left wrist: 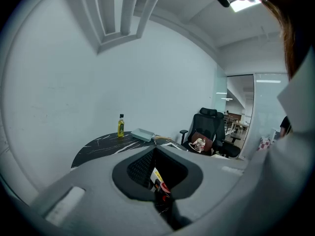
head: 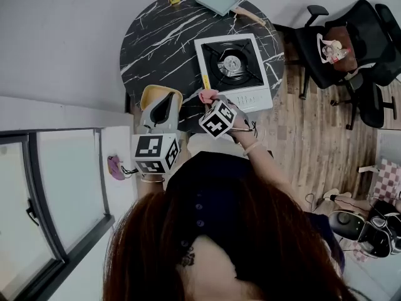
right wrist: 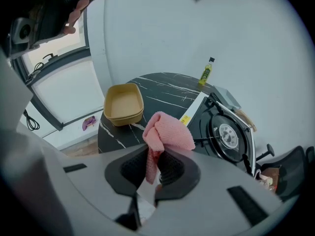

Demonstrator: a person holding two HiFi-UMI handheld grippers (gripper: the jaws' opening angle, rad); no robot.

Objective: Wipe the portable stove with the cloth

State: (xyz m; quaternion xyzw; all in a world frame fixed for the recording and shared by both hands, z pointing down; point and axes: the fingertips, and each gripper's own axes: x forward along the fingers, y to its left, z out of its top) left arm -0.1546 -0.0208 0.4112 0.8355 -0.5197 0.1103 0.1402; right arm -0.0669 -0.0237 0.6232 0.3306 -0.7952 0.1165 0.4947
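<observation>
- Right gripper [right wrist: 156, 157]: fingers clamped on the pink cloth [right wrist: 167, 131], beside the stove's [head: 233, 68] near left corner.
- Left gripper [left wrist: 155, 151]: fingers closed together, empty, over the yellow tray [head: 150, 96] on the worktop [head: 156, 36].

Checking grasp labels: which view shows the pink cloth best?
Right gripper view: the cloth sits large and centred, pinched in the jaws of the right gripper. Head view shows only a small pink scrap at the edge of the stove. Left gripper view does not show it.
</observation>
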